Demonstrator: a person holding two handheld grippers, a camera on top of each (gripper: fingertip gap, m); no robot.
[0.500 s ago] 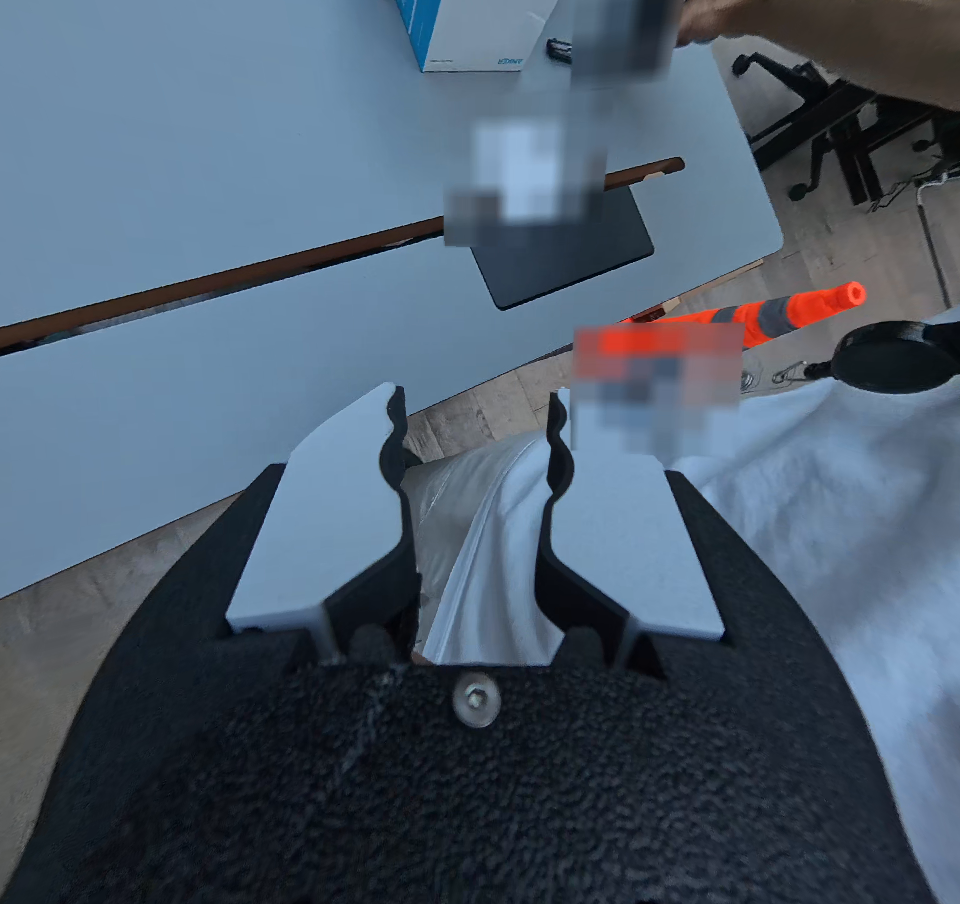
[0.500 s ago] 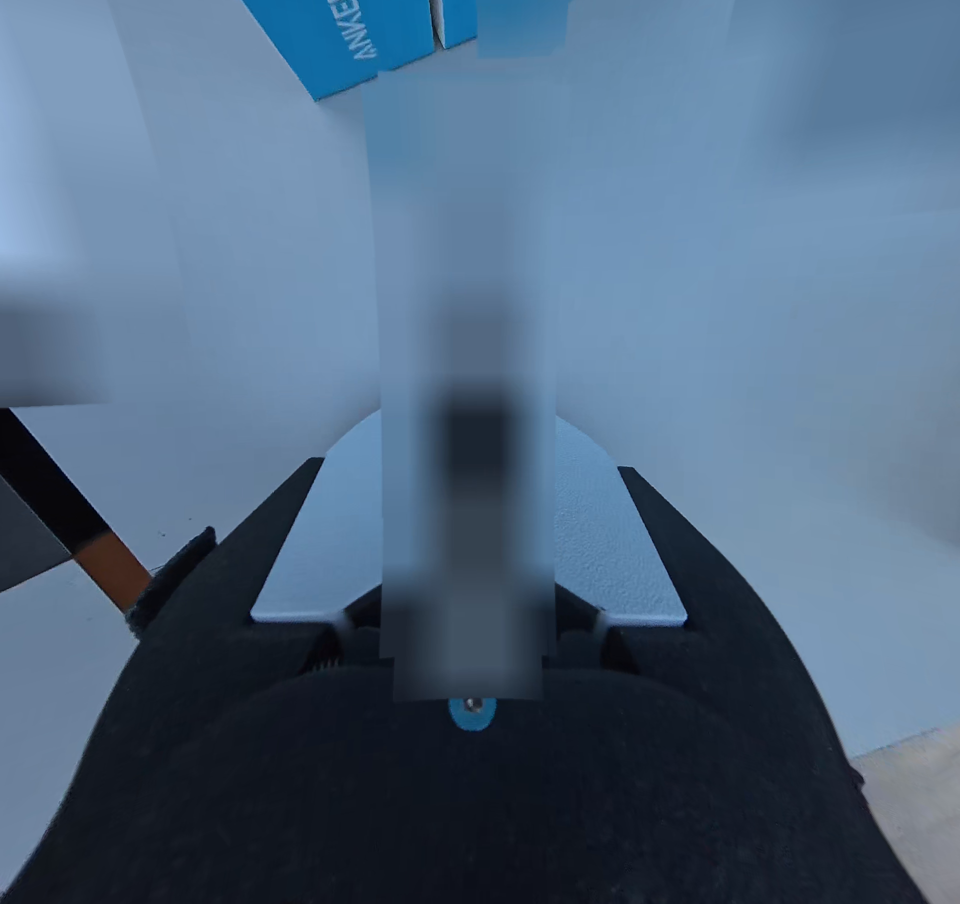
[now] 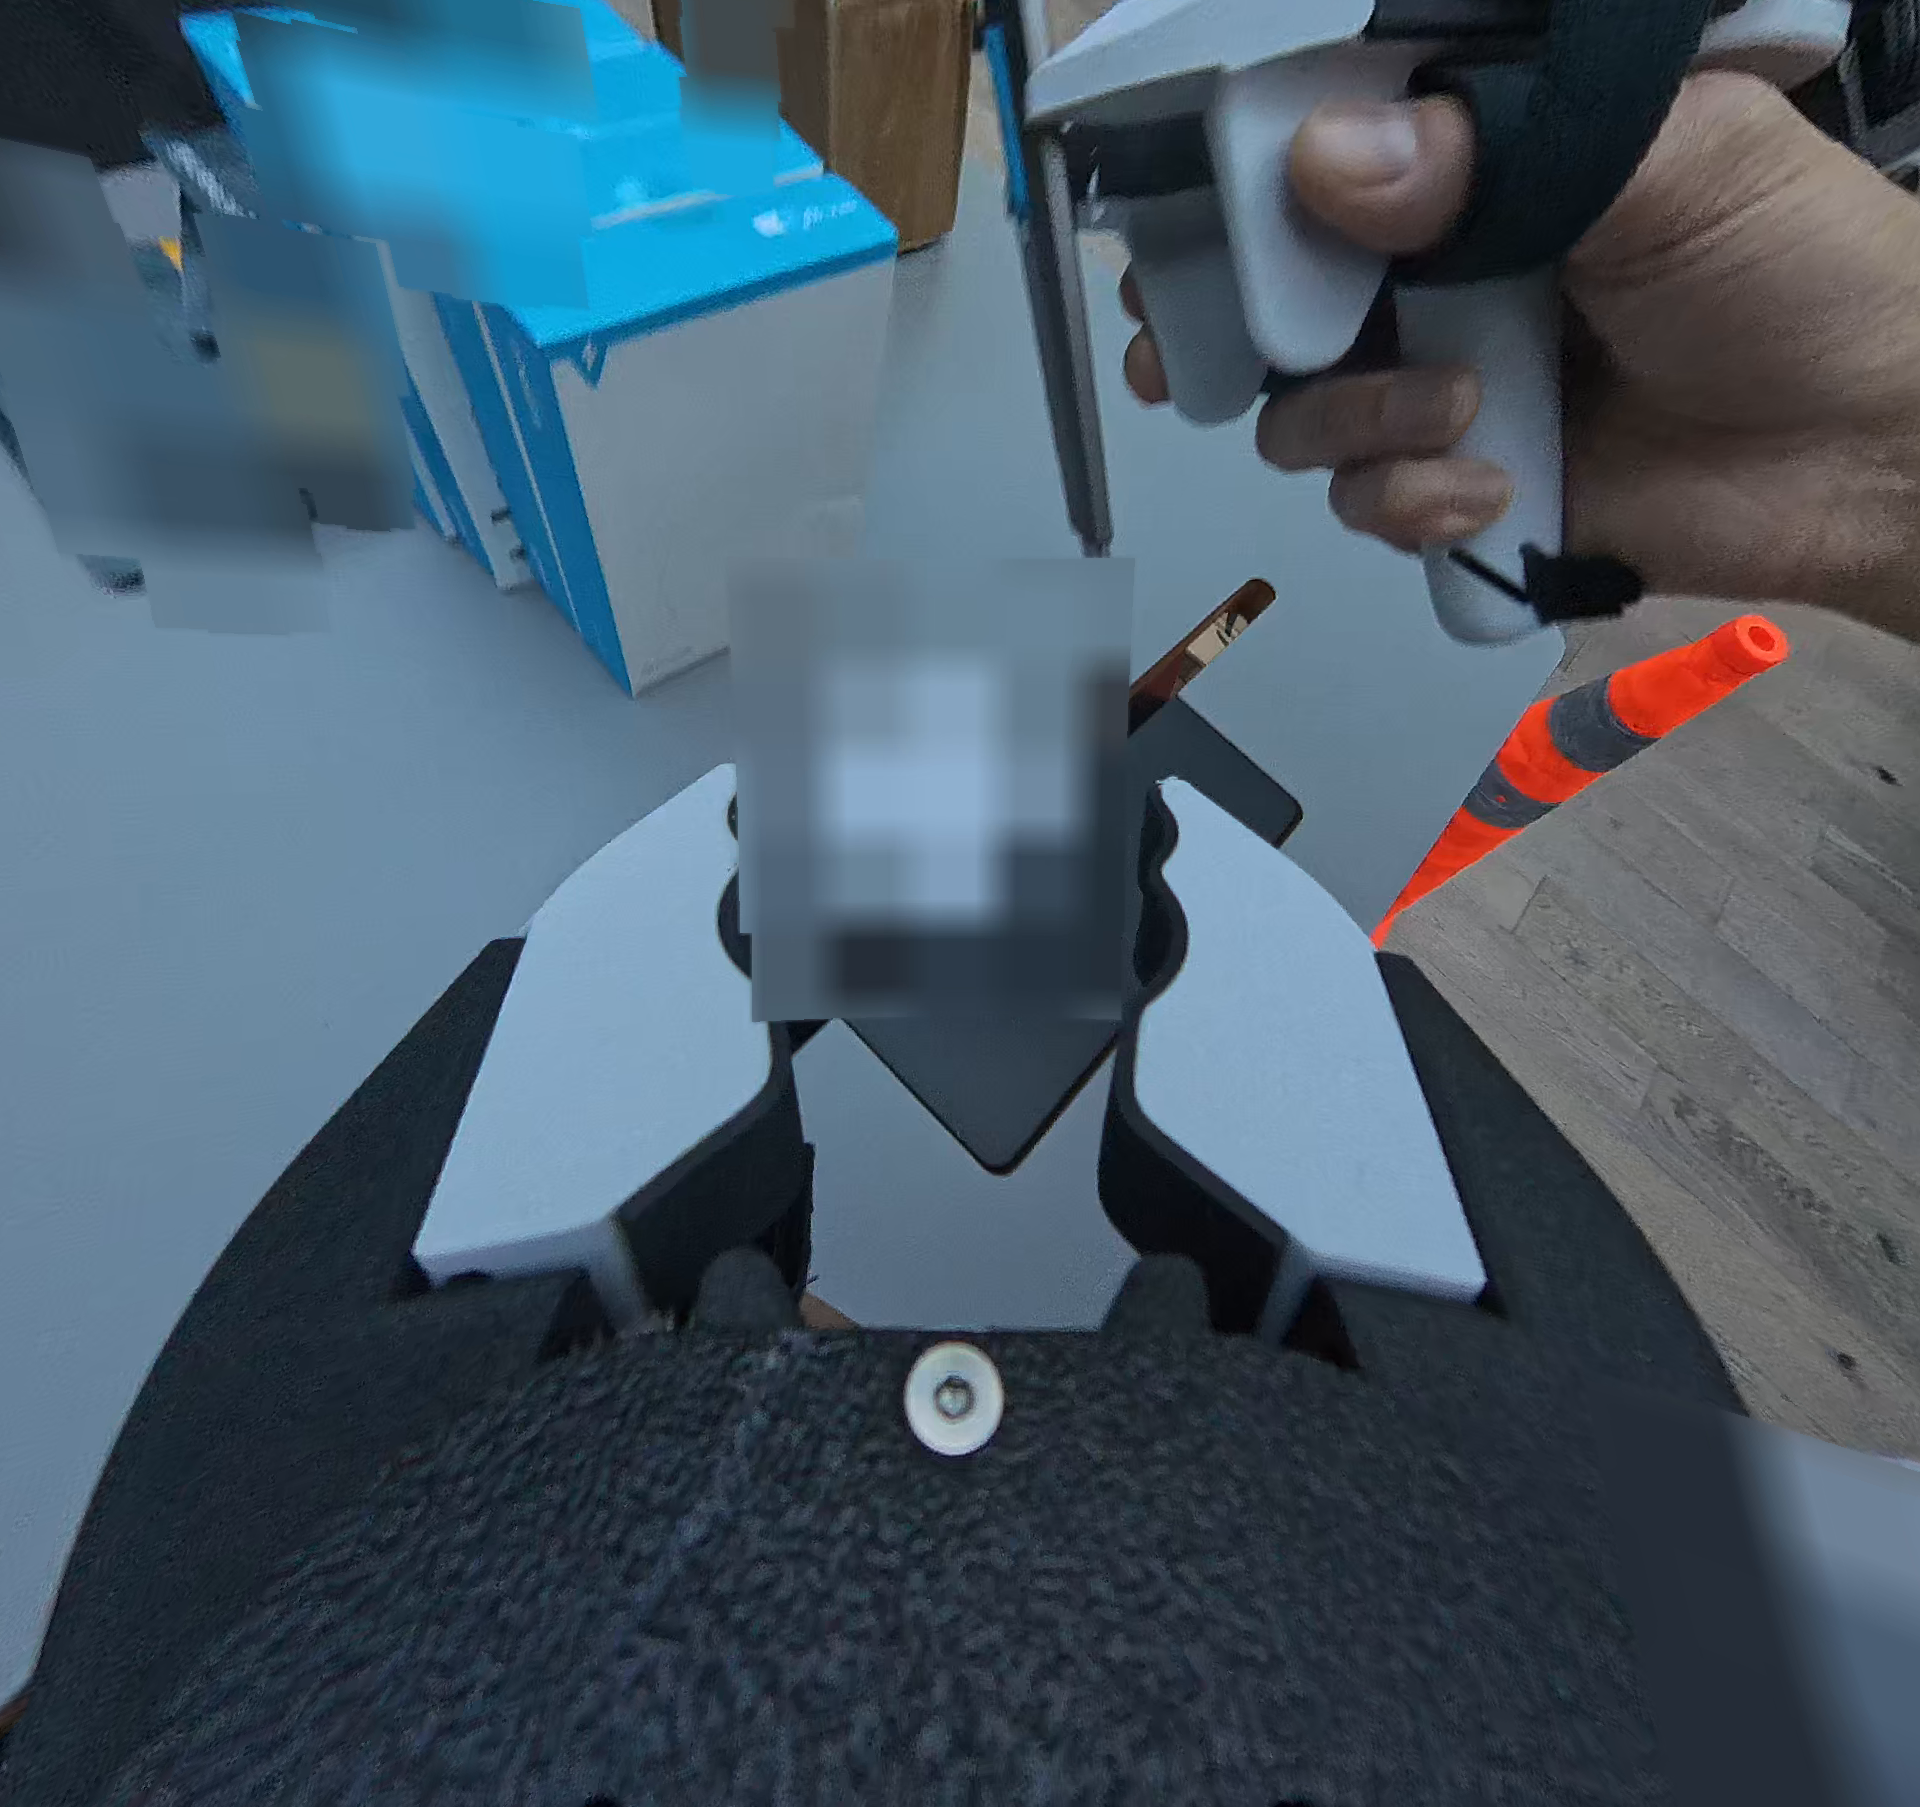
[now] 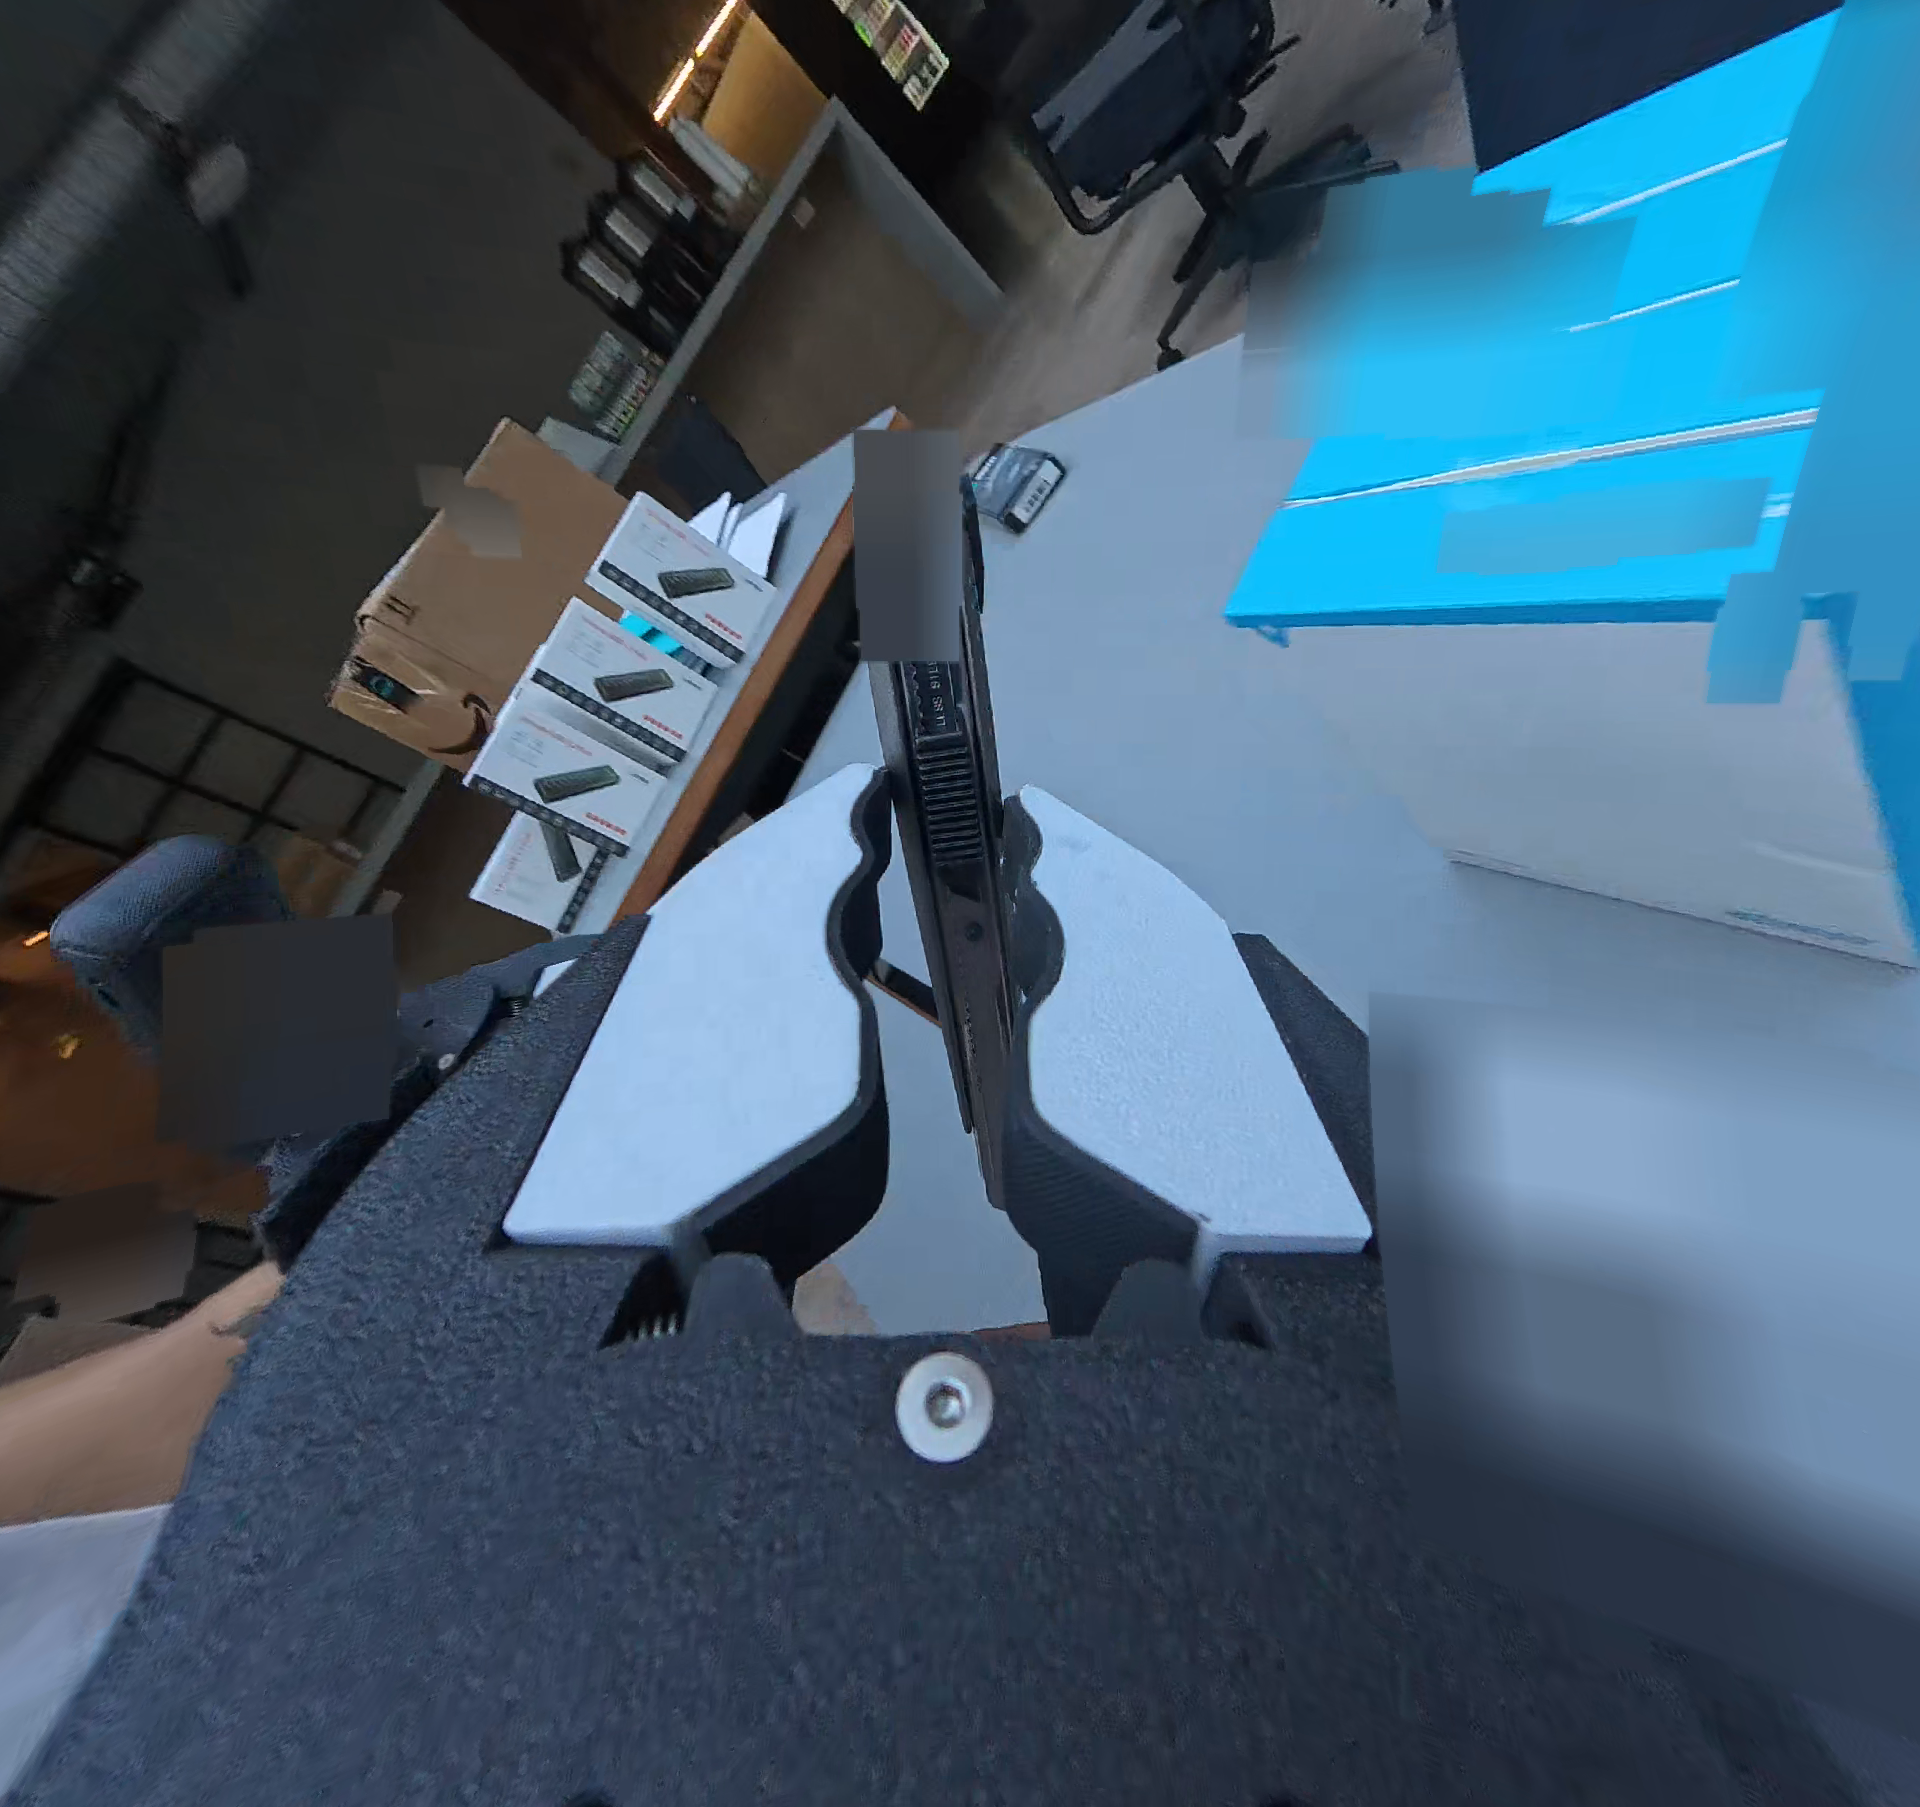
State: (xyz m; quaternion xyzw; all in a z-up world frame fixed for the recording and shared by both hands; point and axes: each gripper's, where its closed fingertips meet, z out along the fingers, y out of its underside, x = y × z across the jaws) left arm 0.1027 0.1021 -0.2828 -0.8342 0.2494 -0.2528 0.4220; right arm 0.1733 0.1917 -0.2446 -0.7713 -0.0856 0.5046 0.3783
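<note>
My right gripper point(image 4: 940, 884) fingers clamp a thin black slab-shaped device point(image 4: 951, 884) edge-on. My left gripper point(image 3: 945, 926) fingers stand apart, empty, over the grey surface point(image 3: 260, 874) near its edge.

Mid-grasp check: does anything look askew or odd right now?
Yes: the thin black device in the right claw sits edge-on and slanted across the jaws, not flat against both sides. Nothing looks spilled or damaged.
</note>
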